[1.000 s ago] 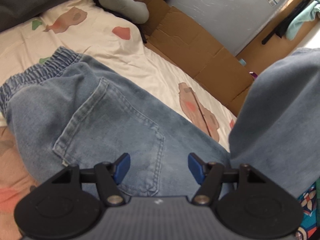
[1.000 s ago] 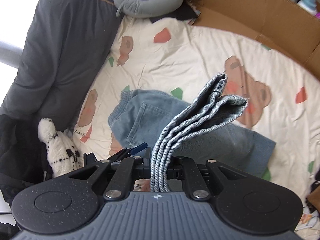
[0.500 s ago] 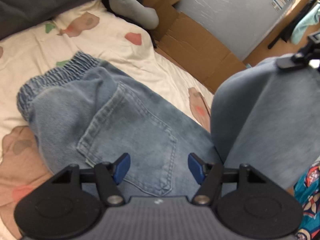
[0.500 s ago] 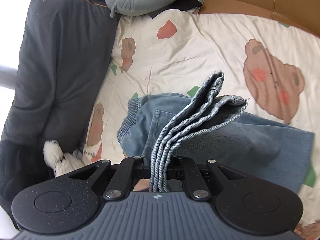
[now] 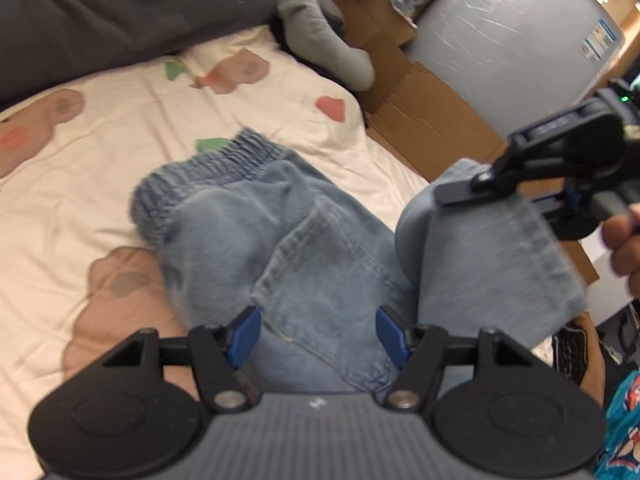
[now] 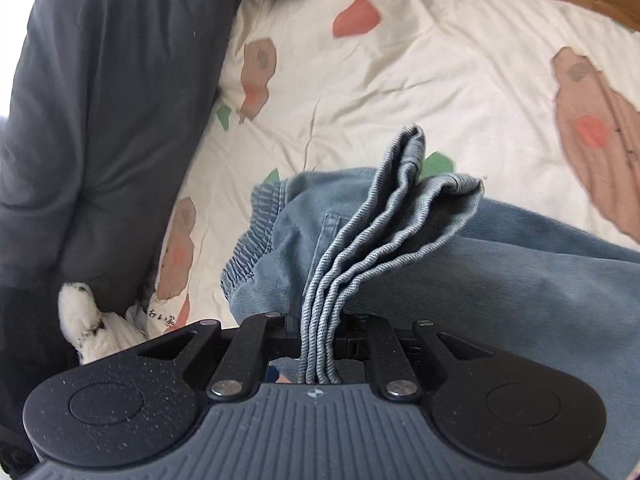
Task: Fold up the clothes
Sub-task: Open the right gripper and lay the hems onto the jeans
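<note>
**Stacked hems may land skewed on the waist of the jeans**

At the left of the bed, the elastic waistband (image 5: 208, 168) of the jeans (image 5: 320, 264) lies bunched on the bear-print sheet (image 5: 100, 160), close to the dark grey cushion (image 5: 120, 12). If the fold comes down on that wrinkled band, the ridge probably gets trapped underneath and the stack sits lumpy.

Over the back pocket (image 5: 332, 280) hovers the left gripper (image 5: 318, 334), its blue pads (image 5: 244, 334) well apart with nothing between them. It pins no cloth, so a tug from the other side could drag the seat along the sheet.

To the right, the right gripper (image 6: 318, 344) is clamped on the stacked leg hems (image 6: 360, 240), several layers fanning out past the fingers. Its jaws have just been opening a little with the denim between them; if the hold slackens before the hems reach the waist, the layers may splay and drop unevenly. The doubled legs (image 5: 492, 248) also hang near the bed's edge beside the cardboard (image 5: 432, 120), where a loose corner could slide off
</note>
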